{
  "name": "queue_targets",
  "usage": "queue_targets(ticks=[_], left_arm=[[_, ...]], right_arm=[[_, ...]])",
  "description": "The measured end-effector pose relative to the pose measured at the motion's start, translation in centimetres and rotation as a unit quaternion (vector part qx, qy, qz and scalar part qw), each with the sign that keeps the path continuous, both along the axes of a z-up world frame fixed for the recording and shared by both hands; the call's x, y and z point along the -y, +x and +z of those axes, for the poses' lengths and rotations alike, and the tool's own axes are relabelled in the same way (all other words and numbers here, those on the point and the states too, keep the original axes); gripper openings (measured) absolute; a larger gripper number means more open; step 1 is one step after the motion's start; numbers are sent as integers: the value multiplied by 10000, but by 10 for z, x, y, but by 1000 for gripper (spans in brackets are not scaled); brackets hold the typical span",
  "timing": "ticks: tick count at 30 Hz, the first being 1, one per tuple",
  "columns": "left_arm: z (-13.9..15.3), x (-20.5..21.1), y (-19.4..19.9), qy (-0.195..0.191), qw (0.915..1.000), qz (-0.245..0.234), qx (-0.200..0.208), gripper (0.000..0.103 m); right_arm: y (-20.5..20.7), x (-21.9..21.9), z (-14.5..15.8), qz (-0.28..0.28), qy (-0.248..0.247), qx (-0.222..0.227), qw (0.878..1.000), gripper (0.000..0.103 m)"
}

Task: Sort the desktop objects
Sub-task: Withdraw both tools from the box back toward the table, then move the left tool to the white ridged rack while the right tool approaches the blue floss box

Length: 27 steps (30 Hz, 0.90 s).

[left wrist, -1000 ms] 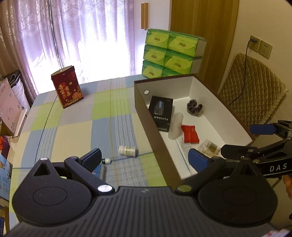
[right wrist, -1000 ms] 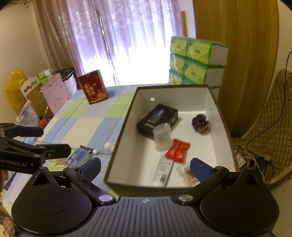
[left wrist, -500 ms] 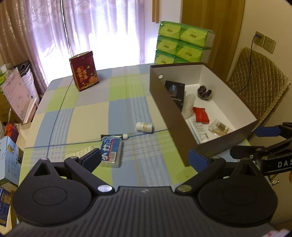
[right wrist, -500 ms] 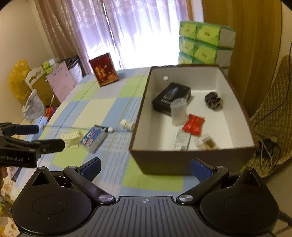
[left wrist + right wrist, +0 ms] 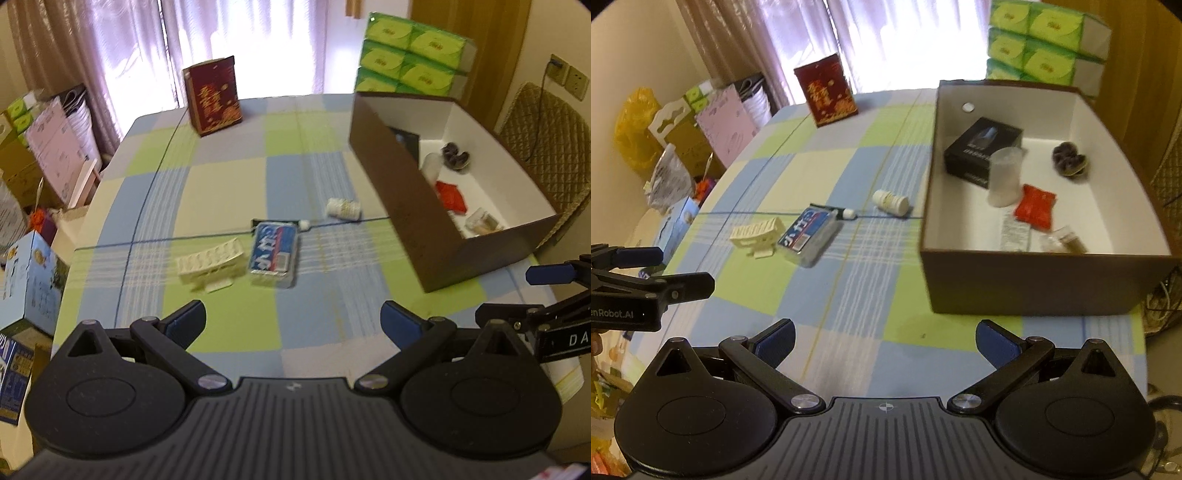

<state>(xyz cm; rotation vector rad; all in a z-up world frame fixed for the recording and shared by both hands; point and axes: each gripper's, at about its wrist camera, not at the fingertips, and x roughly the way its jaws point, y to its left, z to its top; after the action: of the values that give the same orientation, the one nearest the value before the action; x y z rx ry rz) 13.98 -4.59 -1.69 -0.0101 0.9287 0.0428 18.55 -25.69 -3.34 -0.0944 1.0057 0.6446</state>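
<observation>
On the checked tablecloth lie a blue pack (image 5: 274, 253) (image 5: 809, 235), a cream hair clip (image 5: 209, 263) (image 5: 755, 232), a small white bottle (image 5: 343, 208) (image 5: 891, 201) and a tiny white-capped item (image 5: 305, 224) (image 5: 848, 213). A brown box with white inside (image 5: 391, 184) (image 5: 1027, 280) holds a black carton (image 5: 982, 147), a translucent cup (image 5: 1004, 177), a red sachet (image 5: 1035, 206) and several small items. My left gripper (image 5: 293, 319) and right gripper (image 5: 885, 338) hover open and empty above the near table edge, well short of the loose items.
A red gift box (image 5: 213, 95) (image 5: 826, 89) stands at the far side. Green tissue packs (image 5: 410, 55) (image 5: 1045, 44) are stacked behind the brown box. Cartons and bags (image 5: 683, 129) crowd the floor at left; a quilted chair (image 5: 546, 144) sits at right.
Both grippers have pulled back and up from over the box toward the near table edge. The loose items on the cloth have come into full view. Jaws stayed open.
</observation>
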Motion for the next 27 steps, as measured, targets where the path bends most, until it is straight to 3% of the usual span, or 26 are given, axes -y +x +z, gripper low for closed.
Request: queue_targets(ticks=[17,23,27], left_arm=[[-26,-62,-2,195,9993,272,-168,99],[-41,-87,15,341,9994,38,-52,97],[-52,-103,31,389,9985,-374,-10,96]], right_arm=[[1,-67,-32,113,-31,-267,9996,101],[15,-88,-50,-62,-23,-364,9993,101],[29,-98,-58,-310,77,-444,9985,101]])
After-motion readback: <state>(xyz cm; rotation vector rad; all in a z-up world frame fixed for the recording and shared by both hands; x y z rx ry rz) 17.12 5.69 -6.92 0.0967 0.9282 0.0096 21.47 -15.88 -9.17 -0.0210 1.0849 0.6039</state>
